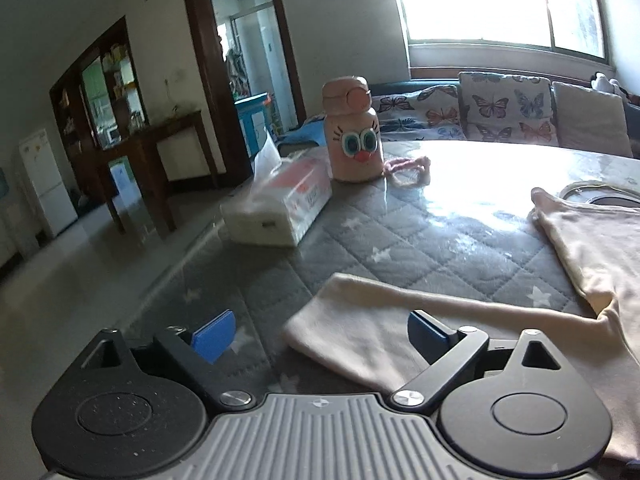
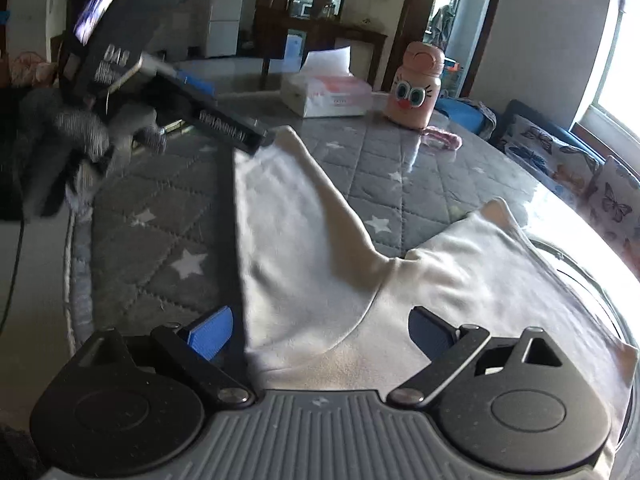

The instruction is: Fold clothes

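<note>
Both tools stand with jaws apart and hold nothing: the right tool hovers above the cream garment, the left tool above its sleeve. This garment lies spread on the glossy bench. Farther away stand 1 tissue box and 1 pink bottle. I judge that a shallow grip can slip off the thin cloth, or a dragged sleeve can slide on the smooth cover and wrinkle.
</note>
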### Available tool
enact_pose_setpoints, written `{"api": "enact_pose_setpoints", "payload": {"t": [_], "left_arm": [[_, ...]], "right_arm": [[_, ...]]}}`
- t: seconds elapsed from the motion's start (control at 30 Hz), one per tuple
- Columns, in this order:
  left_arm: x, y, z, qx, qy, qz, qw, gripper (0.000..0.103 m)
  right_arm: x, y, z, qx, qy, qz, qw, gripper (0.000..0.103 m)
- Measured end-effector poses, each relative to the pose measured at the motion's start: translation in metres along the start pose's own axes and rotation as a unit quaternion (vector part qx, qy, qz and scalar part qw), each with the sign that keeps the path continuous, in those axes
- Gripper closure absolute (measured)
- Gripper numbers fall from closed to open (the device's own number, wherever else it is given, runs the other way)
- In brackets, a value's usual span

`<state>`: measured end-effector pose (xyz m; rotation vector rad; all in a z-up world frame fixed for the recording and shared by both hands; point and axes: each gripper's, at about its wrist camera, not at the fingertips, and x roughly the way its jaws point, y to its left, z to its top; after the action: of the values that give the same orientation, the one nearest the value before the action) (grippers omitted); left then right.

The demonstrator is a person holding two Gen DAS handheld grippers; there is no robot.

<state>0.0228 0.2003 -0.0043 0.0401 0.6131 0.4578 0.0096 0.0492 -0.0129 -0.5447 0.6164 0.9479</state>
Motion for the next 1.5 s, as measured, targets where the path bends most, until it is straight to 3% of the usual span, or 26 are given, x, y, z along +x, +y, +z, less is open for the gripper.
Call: {"api": "enact_pose_setpoints", "payload": {"t": [0.3,0.47,0.53,0.63,0.8,0.97,1.23,1.5], "left_arm": [[0.012,0.014,-0.003,-0.063,0.025,0.009,0.9977,0.032],[0.021,0.022,-0.007,-0.099,0.044,-0.009,0.9941,0.059],[0.022,0.025,-0.007,-0.115,0.046,-0.019,0.9921,0.079],[0.018,0.025,-0.005,-0.117,0.04,-0.021,0.9921,0.094],[-0.012,0.016,0.007,-0.11,0.002,-0.063,0.9919,0.098],[-0.06,-0.011,0.024,-0.082,-0.051,-0.138,0.9858,0.098],[-0.119,-0.077,0.039,-0.019,-0.11,-0.266,0.9575,0.098],[-0.122,-0.16,0.022,0.067,-0.075,-0.34,0.9349,0.097]], "right_arm": [[-0.014,-0.017,0.001,0.045,-0.005,0.001,0.999,0.016],[-0.02,-0.022,-0.001,0.06,-0.009,0.001,0.998,0.025],[-0.023,-0.026,-0.002,0.068,-0.011,0.001,0.998,0.029],[-0.027,-0.034,-0.003,0.089,-0.015,0.001,0.996,0.034],[-0.034,-0.047,-0.006,0.123,-0.023,0.001,0.992,0.043],[-0.043,-0.066,-0.014,0.168,-0.029,-0.002,0.985,0.047],[-0.064,-0.104,-0.032,0.248,-0.054,-0.019,0.967,0.053],[-0.086,-0.137,-0.062,0.32,-0.066,-0.044,0.944,0.055]]}}
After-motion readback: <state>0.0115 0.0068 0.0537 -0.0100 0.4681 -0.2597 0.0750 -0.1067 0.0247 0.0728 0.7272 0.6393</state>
